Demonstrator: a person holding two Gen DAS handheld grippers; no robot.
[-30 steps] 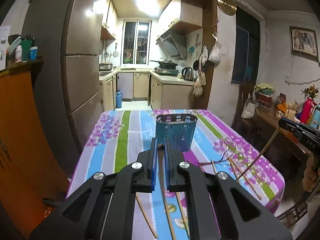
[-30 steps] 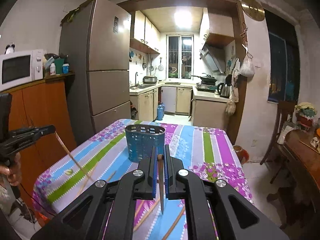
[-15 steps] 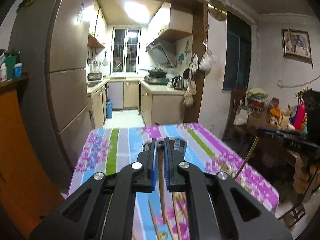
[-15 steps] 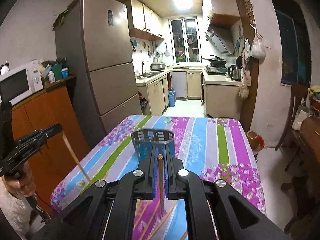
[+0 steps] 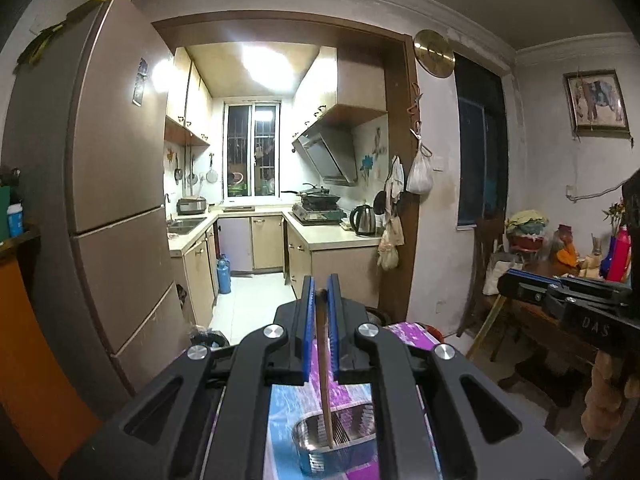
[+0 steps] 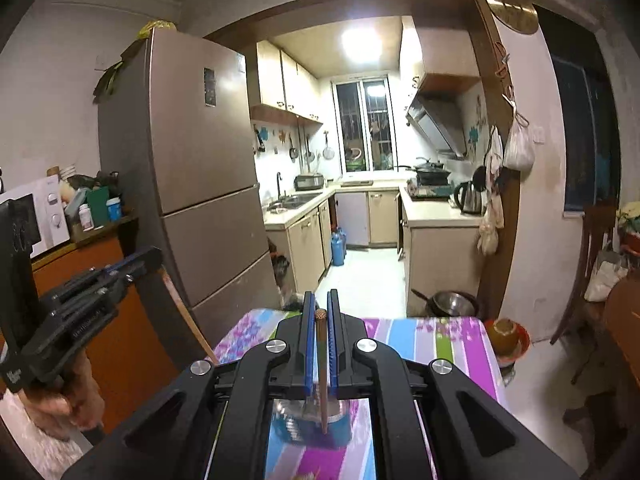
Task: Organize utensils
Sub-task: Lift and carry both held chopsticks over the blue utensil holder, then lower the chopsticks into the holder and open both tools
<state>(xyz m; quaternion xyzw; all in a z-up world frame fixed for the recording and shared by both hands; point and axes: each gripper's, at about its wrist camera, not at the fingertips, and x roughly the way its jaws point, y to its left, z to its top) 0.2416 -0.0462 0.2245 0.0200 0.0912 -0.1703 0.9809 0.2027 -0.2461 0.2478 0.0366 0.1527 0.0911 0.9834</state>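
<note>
A dim dining room opens through a wooden doorway onto a lit galley kitchen, with a tall fridge (image 5: 108,184) at left and a table under a striped floral cloth (image 6: 440,340) in the near foreground. The left wrist view alone shows a framed picture (image 5: 596,102) on the far right wall and a cluttered side table (image 5: 560,276) at right; it also catches the right gripper (image 5: 510,280) from the side, a chopstick (image 5: 484,326) slanting down from its tip. The right wrist view alone shows a microwave (image 6: 44,216) on an orange cabinet at left, a metal pot (image 6: 452,304) on the floor past the table's far edge, and the left gripper (image 6: 150,260) held at left, its chopstick (image 6: 188,320) angling down toward the table's near left corner. In the left wrist view, the left gripper's blue-lined fingers (image 5: 308,328) stand almost closed, pinching the left chopstick (image 5: 324,368), whose lower end dips inside the rim of the blue perforated holder (image 5: 340,448) directly below. In the right wrist view, the right gripper's fingers (image 6: 308,344) are likewise nearly closed on the right chopstick (image 6: 322,372), which hangs upright with its tip over, or just within, the holder (image 6: 312,424) standing on the cloth; which of the two cannot be told.
</note>
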